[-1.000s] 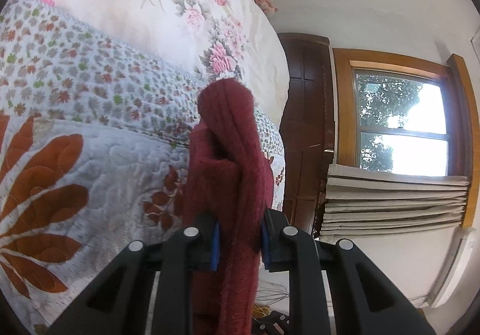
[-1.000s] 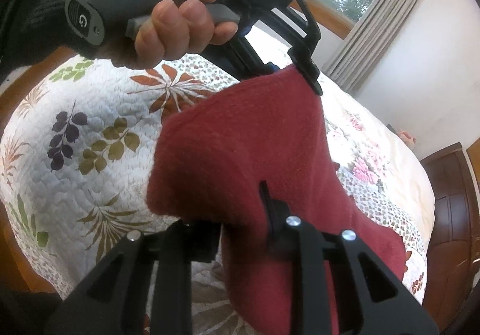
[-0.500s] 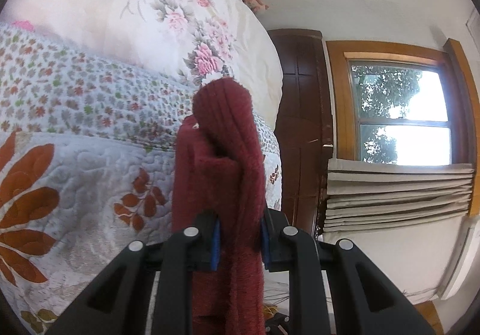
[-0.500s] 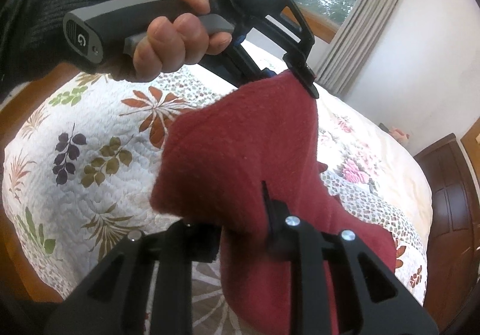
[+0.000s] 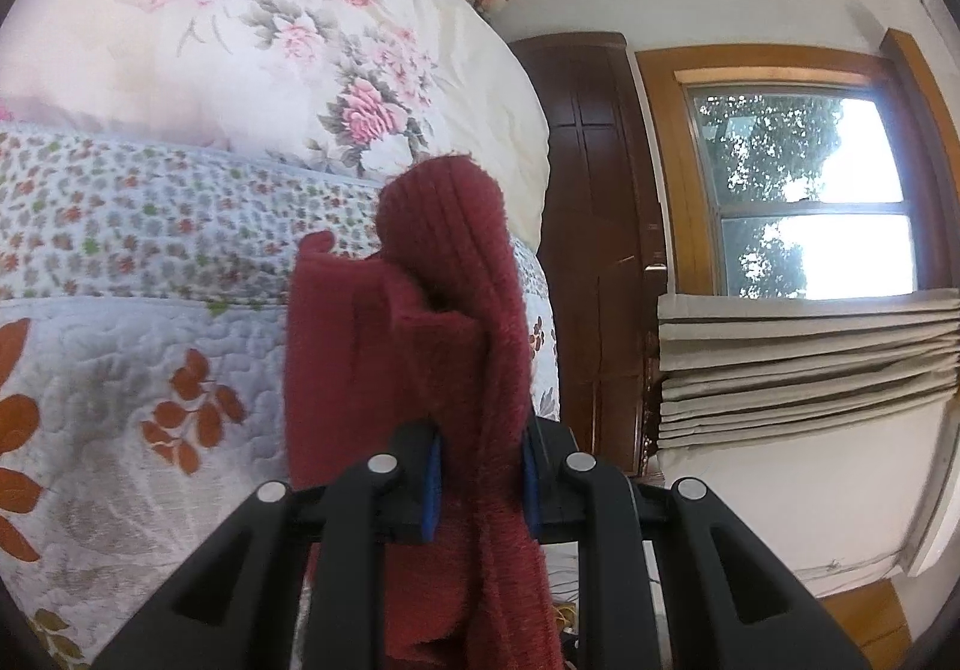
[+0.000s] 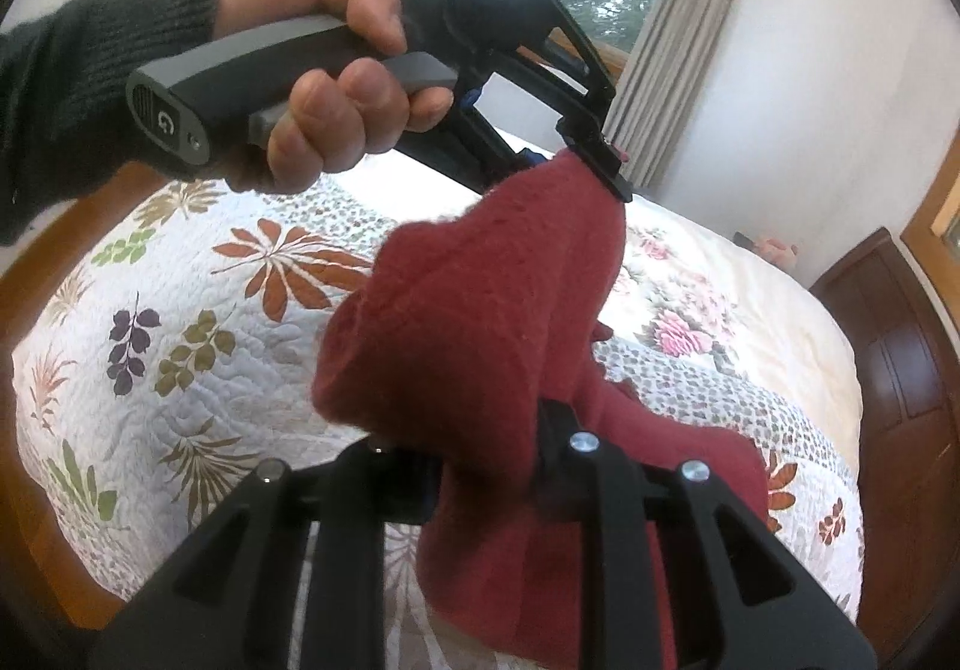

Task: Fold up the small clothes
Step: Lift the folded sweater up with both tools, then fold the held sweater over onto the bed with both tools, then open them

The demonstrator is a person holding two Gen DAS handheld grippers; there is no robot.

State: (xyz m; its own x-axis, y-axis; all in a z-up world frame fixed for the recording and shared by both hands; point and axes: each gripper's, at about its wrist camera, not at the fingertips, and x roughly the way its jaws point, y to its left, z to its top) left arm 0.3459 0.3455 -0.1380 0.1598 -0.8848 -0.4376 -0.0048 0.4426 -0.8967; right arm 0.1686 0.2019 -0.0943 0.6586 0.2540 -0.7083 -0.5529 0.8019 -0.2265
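A small dark red knitted garment (image 5: 420, 370) hangs in the air above the bed, held at two spots. My left gripper (image 5: 480, 481) is shut on one bunched edge of it, the blue pads pressing the cloth. From the right wrist view the same red garment (image 6: 480, 334) stretches between my right gripper (image 6: 489, 481), shut on its near edge, and the left gripper (image 6: 591, 162) higher up at its far corner. A hand (image 6: 336, 87) in a dark sleeve grips the left tool's handle. The lower part of the garment droops below my right fingers.
Below lies a bed with a white quilt (image 6: 198, 346) printed with leaves, a small-flowered band (image 5: 150, 226) and a cream floral duvet (image 5: 288, 27). A dark wooden wardrobe (image 5: 594, 250), a window (image 5: 804, 196) and beige curtains (image 5: 804, 364) stand beyond the bed.
The left gripper has risen and turned a little, and the garment has spread wider between the two grippers. Both stay shut on the cloth.
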